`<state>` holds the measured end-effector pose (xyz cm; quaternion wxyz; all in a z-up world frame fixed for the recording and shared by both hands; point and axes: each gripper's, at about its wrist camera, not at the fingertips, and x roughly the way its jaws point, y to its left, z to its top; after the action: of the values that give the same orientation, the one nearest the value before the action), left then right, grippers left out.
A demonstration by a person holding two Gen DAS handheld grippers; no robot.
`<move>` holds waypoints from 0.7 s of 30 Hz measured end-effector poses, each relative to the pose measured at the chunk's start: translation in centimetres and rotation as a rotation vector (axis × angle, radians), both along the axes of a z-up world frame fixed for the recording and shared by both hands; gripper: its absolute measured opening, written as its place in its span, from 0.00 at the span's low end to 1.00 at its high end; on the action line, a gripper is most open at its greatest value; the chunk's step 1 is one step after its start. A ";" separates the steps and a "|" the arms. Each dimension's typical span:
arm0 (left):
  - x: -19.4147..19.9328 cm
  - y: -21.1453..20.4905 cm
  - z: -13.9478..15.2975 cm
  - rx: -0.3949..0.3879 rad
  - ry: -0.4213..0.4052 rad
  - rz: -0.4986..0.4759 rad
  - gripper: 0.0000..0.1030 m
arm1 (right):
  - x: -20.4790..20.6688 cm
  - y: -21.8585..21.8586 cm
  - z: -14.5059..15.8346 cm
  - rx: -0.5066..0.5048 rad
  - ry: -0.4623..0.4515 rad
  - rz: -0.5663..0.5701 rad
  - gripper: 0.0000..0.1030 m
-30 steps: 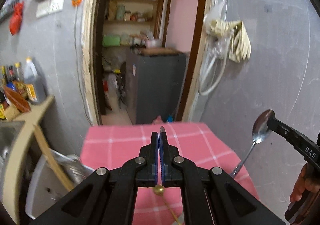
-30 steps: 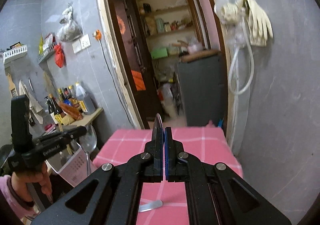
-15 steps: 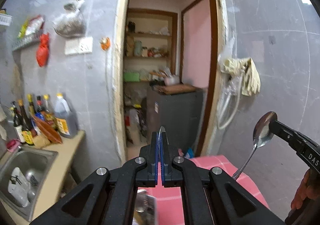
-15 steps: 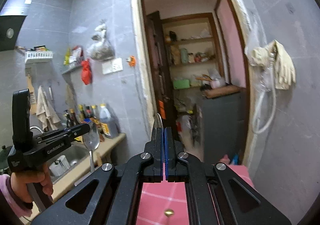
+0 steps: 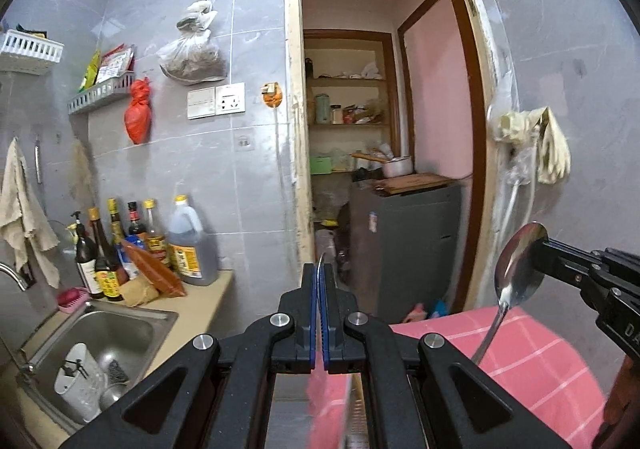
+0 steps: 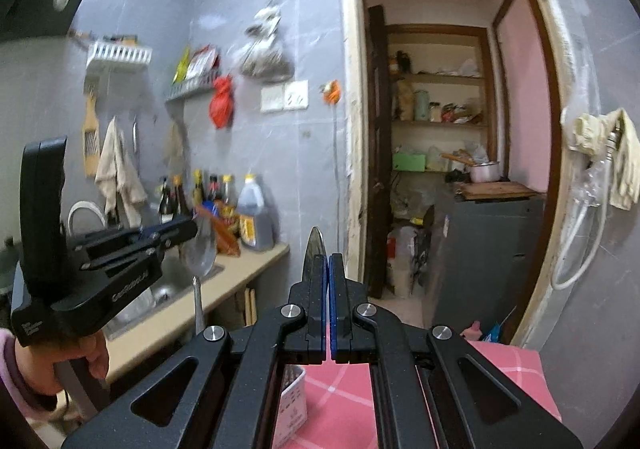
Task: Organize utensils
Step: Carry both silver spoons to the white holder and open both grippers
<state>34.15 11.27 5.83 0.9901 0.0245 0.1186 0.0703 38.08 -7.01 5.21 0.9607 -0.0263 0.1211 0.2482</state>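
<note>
My left gripper is shut on a metal spoon; only the thin edge of its bowl shows between the pads. In the right wrist view that gripper holds the spoon by its bowl, handle hanging down. My right gripper is shut on a second metal spoon, its bowl edge sticking up. In the left wrist view the right gripper grips that spoon by the bowl, handle down. Both are held high above the pink checked table.
A white utensil holder stands on the pink table below the right gripper. At the left are a steel sink with a white cup, a counter with bottles, and an open doorway behind.
Both grippers have risen and tilted up, each still holding its spoon. The table has dropped to the bottom of both views and the sink and wall have come into view.
</note>
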 end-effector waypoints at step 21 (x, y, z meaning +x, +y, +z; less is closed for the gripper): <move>-0.4 -0.2 -4.5 0.083 0.048 -0.056 0.03 | 0.2 3.3 -6.5 -0.133 0.148 0.069 0.02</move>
<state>33.77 11.09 1.30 0.9868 0.0707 0.1384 0.0466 38.30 -3.74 -1.33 0.9361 -0.0757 0.2071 0.2739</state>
